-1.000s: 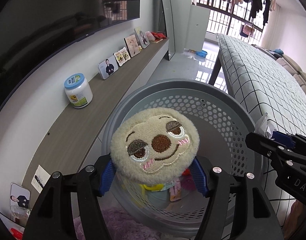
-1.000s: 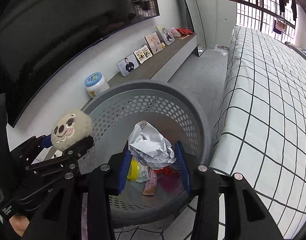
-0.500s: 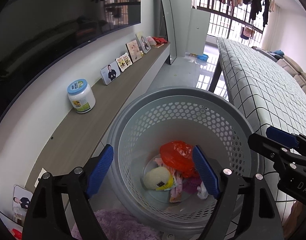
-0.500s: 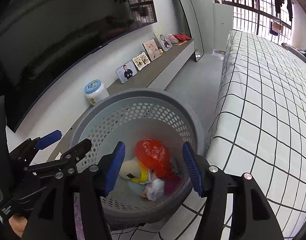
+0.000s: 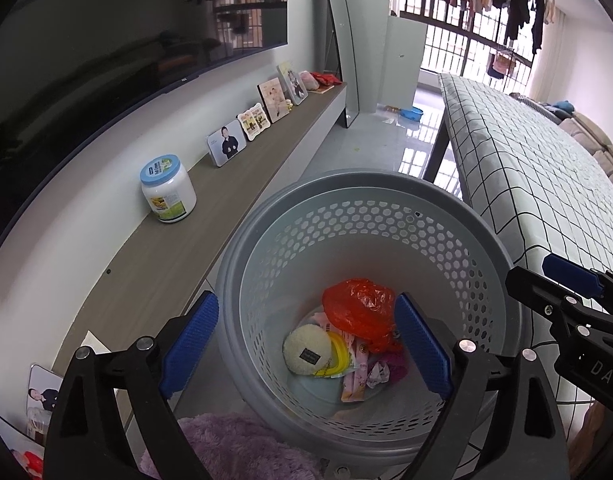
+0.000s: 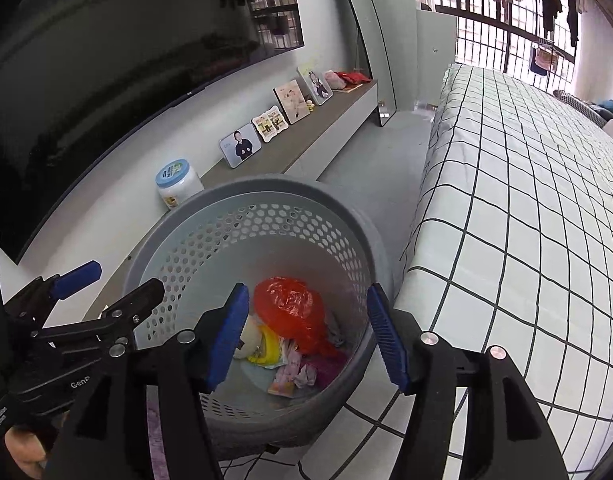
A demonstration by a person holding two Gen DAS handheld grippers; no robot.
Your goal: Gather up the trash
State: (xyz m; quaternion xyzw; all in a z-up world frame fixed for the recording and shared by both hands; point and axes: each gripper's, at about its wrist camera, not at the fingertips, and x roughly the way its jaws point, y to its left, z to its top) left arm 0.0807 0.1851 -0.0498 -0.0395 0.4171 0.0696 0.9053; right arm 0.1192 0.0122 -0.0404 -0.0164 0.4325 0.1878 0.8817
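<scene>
Grey perforated plastic formed the round basket, which stood on the floor between the long wooden shelf on the left and the table with a white checked cloth on the right. Both grippers pointed down into it from the near side.

The left gripper had its blue pads very wide apart; its jaws had just been opening further, and nothing was between them. In the right wrist view this gripper appeared at the left, above the basket rim, also empty. The right gripper had its jaws moderately apart; they had been opening as well, and no object was held between the pads. Its tip showed at the right edge of the left wrist view.

At the bottom of the basket the trash lay in a pile. A cream plush toy lay with its back label up, at the left of the pile. A red crumpled plastic bag lay just beside it on the far right, partly over a yellow item and pink packets. A small crumpled paper lay near the packets.

On the shelf a white jar with a blue lid stood apart from a row of photo frames further away. A purple fluffy cloth showed at the near edge
</scene>
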